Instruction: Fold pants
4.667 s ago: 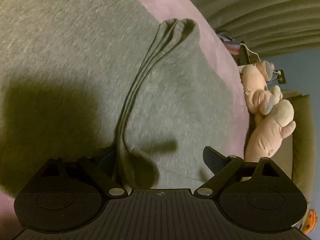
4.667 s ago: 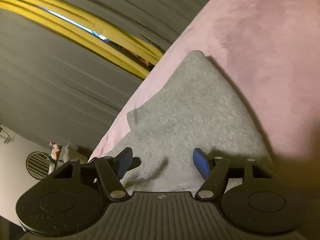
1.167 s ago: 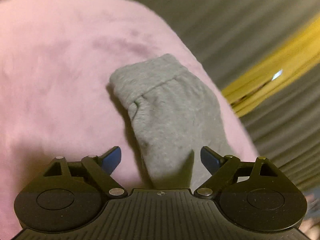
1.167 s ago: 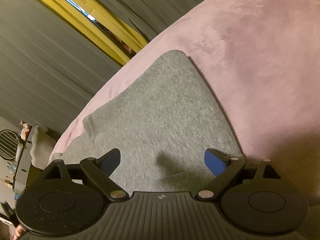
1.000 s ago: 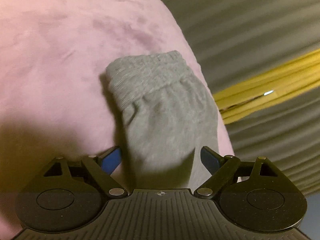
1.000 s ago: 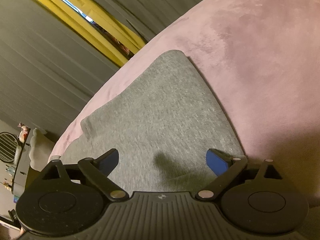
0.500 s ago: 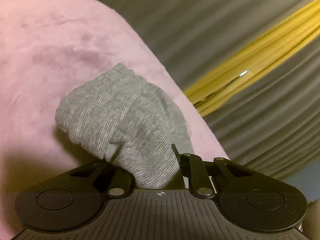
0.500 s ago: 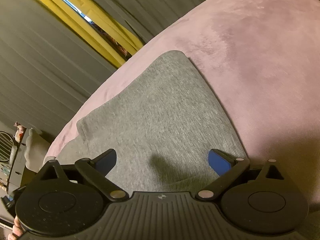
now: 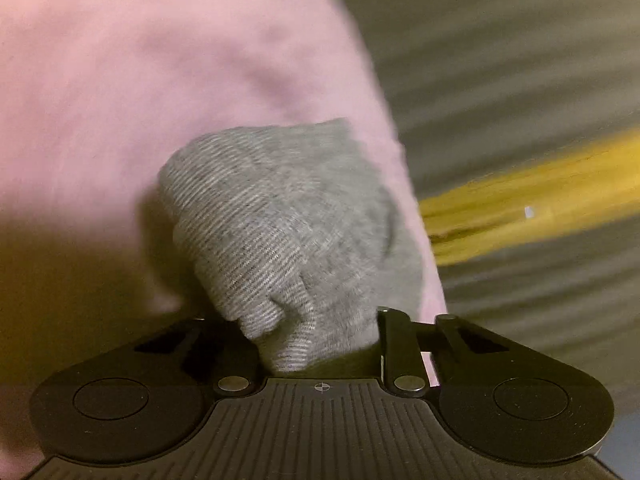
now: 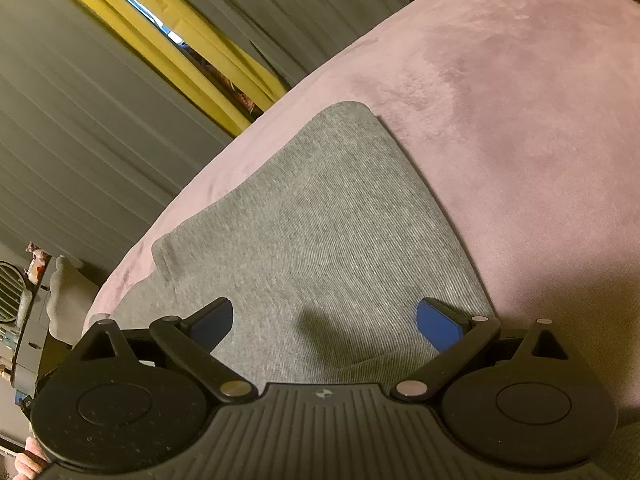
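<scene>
A second ago the left gripper [image 9: 316,332] stood with its jaws wide on either side of the grey pants [image 9: 288,220]; now they have drawn in close and pinch a bunched end of the cloth, which puckers into a rounded lump right at the jaws. They are easing apart a touch at this moment, yet the fabric is still caught between them. The view from that hand is smeared with motion, and the pink blanket [image 9: 140,60] has slid across behind the lump.

The right gripper [image 10: 324,320] has kept its place: its two blue-padded fingers [image 10: 438,322] stand wide apart above the flat part of the pants [image 10: 312,216], gripping nothing.

There is no box or basket here; the one pair of pants lies straight on the blanket [image 10: 500,100], close to its edge. The pants are a fine ribbed knit, heathered grey, lying in a smooth wedge with a rounded far corner under the right hand. The blanket is a soft, napped plush with darker brushed patches. Behind hang grey pleated curtains [image 10: 72,128] with a yellow curtain [image 10: 168,52] between them.
</scene>
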Action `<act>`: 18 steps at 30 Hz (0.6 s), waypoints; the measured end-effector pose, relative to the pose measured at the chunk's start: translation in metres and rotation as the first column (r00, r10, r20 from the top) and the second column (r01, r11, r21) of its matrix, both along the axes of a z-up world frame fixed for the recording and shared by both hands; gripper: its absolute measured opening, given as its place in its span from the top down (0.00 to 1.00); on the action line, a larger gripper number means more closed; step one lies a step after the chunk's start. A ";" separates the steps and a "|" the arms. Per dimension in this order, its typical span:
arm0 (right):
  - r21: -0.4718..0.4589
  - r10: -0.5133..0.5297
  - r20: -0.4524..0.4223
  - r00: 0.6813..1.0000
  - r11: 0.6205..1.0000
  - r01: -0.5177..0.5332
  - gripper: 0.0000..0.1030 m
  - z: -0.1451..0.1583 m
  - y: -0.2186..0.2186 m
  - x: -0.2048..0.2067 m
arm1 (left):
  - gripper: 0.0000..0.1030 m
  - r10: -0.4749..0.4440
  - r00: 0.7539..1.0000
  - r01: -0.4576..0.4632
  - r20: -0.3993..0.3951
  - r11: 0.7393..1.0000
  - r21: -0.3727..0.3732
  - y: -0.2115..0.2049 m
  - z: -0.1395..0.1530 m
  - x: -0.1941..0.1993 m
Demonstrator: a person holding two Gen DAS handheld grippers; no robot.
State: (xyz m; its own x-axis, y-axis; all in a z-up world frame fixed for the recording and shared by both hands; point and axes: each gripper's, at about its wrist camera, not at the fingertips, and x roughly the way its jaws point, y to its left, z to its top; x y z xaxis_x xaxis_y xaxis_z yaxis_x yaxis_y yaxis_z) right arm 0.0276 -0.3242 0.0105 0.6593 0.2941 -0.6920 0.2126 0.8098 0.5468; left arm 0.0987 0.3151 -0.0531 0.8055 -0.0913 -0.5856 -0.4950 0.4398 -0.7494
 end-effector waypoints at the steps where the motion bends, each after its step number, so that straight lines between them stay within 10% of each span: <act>1: 0.002 -0.005 0.003 1.000 1.000 0.005 0.04 0.000 0.000 -0.001 | 0.78 -0.038 0.999 0.038 -0.003 0.996 0.078 -0.008 0.012 0.002; 7: 0.004 -0.024 0.035 0.999 1.000 0.024 0.04 0.005 -0.002 -0.005 | 0.81 -0.276 0.958 0.228 0.072 0.892 0.390 -0.067 0.091 -0.003; 10: 0.000 -0.040 0.053 0.998 0.999 0.040 0.04 0.010 -0.002 -0.009 | 0.81 -0.416 0.903 0.308 0.104 0.798 0.519 -0.114 0.128 -0.008; 18: 0.005 -0.055 0.128 0.990 0.999 0.054 0.04 0.031 -0.006 -0.028 | 0.66 -0.813 0.581 0.571 -0.033 0.379 0.728 -0.311 0.150 -0.026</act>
State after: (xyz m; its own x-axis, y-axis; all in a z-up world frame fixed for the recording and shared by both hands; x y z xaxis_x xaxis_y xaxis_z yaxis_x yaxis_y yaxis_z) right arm 0.0001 -0.3300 0.0418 0.7572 0.2560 -0.6009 0.1848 0.7984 0.5731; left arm 0.0728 0.0039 0.0966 0.7553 -0.4307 -0.4940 0.3977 0.9003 -0.1768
